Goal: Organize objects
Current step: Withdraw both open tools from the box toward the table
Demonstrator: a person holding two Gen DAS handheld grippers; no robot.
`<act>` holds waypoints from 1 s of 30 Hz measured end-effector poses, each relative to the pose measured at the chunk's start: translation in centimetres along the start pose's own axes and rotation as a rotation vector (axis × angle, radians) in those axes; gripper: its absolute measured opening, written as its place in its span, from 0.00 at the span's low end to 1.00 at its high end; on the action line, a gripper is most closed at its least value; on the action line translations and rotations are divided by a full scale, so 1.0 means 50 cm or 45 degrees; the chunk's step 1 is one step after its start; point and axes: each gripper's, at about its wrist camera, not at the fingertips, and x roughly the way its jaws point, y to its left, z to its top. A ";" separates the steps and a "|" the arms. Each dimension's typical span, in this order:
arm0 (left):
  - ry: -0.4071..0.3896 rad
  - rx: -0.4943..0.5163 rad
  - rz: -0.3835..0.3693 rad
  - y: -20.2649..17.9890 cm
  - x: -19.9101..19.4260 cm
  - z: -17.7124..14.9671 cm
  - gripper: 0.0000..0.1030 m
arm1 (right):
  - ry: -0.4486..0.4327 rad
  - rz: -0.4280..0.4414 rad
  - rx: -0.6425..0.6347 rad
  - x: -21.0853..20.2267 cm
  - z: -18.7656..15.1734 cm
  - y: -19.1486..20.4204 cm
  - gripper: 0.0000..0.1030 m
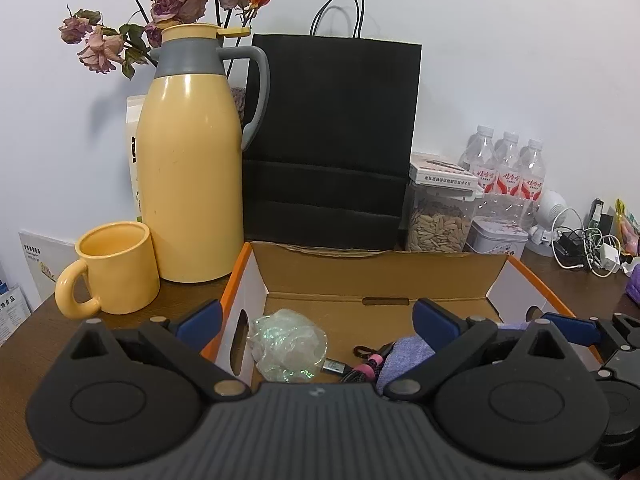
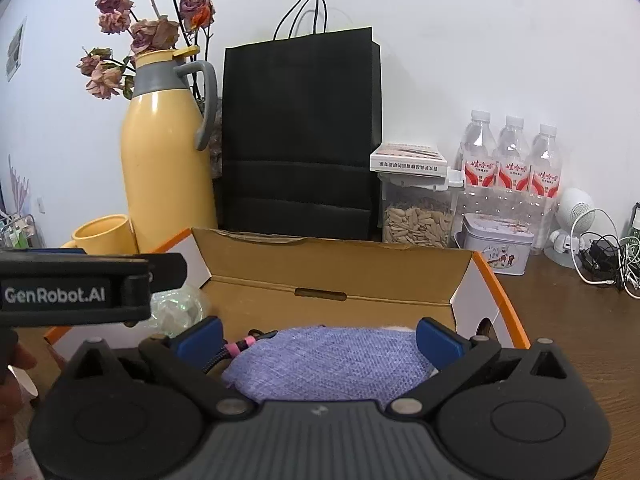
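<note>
Left claw: blue pads spread wide apart, nothing between them, poised over the near left part of the cardboard box. Right claw: pads likewise spread wide, gripping nothing, hanging just above the purple cloth that lies in the box's right half. Neither claw carries an item; both look free for the next pick.

Box contents, from the claws outward: a crumpled clear plastic wrap at the left end; a braided cable with pink bands and a metal plug in the middle, its end tucked against the cloth; the purple cloth filling the right side. These loose things sit inside the box, which appears to be the collecting place for the tidy-up.

Box: open-topped, orange-edged, flaps raised, standing on the brown tabletop.

Behind and beside, outside the box: yellow mug touching the tall yellow thermos; dried roses behind that; black paper bag upright against the wall; clear jar of seeds with a small carton on top; metal tin; three water bottles; a tangle of chargers at the far right.
</note>
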 end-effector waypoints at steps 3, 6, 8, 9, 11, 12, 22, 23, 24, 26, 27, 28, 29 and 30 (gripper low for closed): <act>-0.012 -0.007 -0.011 0.001 -0.010 0.003 1.00 | 0.001 -0.006 -0.006 -0.006 0.003 0.002 1.00; -0.028 -0.019 -0.038 0.002 -0.028 0.009 1.00 | -0.002 -0.014 -0.030 -0.022 0.007 0.005 1.00; -0.041 -0.026 -0.055 0.004 -0.045 0.015 1.00 | -0.019 -0.016 -0.038 -0.039 0.011 0.005 1.00; -0.053 -0.027 -0.061 0.005 -0.054 0.018 1.00 | -0.027 -0.018 -0.041 -0.047 0.015 0.005 1.00; -0.075 -0.022 -0.062 0.006 -0.074 0.021 1.00 | -0.052 -0.022 -0.048 -0.067 0.019 0.006 1.00; -0.085 -0.019 -0.055 0.007 -0.084 0.022 1.00 | -0.064 -0.023 -0.054 -0.078 0.021 0.007 1.00; -0.142 -0.017 -0.024 0.047 -0.192 -0.004 1.00 | -0.181 -0.012 -0.106 -0.188 0.018 0.032 1.00; -0.145 -0.013 -0.019 0.052 -0.203 -0.007 1.00 | -0.185 -0.007 -0.110 -0.198 0.015 0.034 1.00; -0.149 -0.009 -0.017 0.056 -0.214 -0.010 1.00 | -0.189 0.001 -0.112 -0.210 0.011 0.036 1.00; -0.151 -0.004 -0.016 0.067 -0.236 -0.017 1.00 | -0.195 0.012 -0.109 -0.232 0.001 0.038 1.00; -0.150 -0.001 -0.016 0.074 -0.245 -0.021 1.00 | -0.196 0.016 -0.108 -0.243 -0.005 0.038 1.00; -0.149 0.005 -0.015 0.080 -0.255 -0.025 1.00 | -0.197 0.017 -0.108 -0.255 -0.012 0.040 1.00; -0.148 0.012 -0.010 0.086 -0.265 -0.029 1.00 | -0.197 0.019 -0.108 -0.266 -0.019 0.041 1.00; -0.146 0.021 -0.004 0.093 -0.275 -0.035 1.00 | -0.194 0.019 -0.110 -0.276 -0.027 0.043 1.00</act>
